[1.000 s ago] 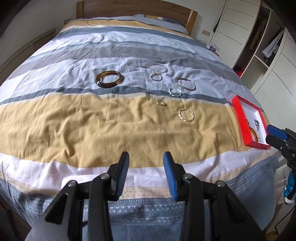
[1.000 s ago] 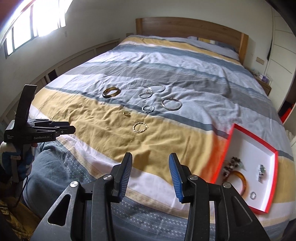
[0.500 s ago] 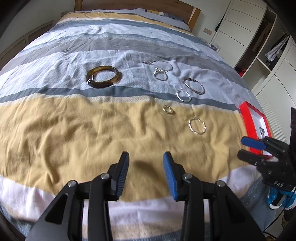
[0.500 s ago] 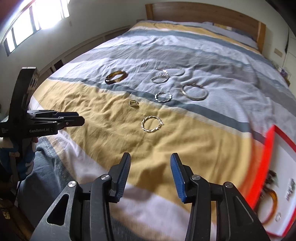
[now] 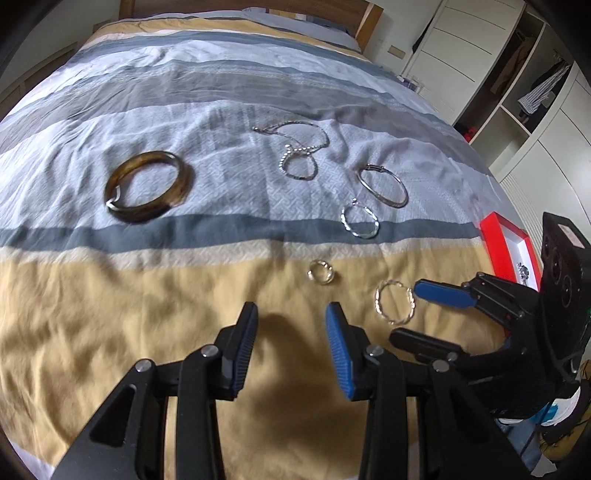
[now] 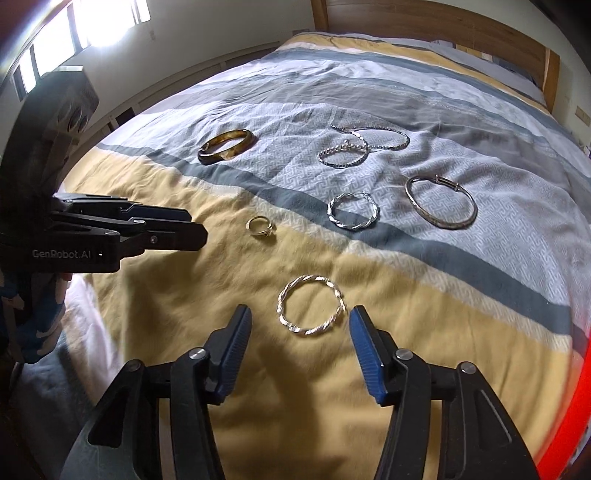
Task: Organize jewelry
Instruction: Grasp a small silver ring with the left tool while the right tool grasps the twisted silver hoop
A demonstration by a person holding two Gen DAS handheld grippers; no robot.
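Jewelry lies on a striped bedspread. A twisted silver bangle lies on the yellow stripe just ahead of my open right gripper; it also shows in the left wrist view. A small gold ring lies ahead of my open, empty left gripper. Farther off lie a brown bangle, a second twisted silver bangle, a plain silver bangle and a beaded chain. The red box with white lining sits at the right.
The wooden headboard stands at the far end of the bed. White wardrobes and open shelves stand to the right of the bed. A bright window is on the left wall.
Both grippers have moved forward over the bed toward the jewelry. The right gripper has opened wider and now stands just behind the near twisted silver bangle.
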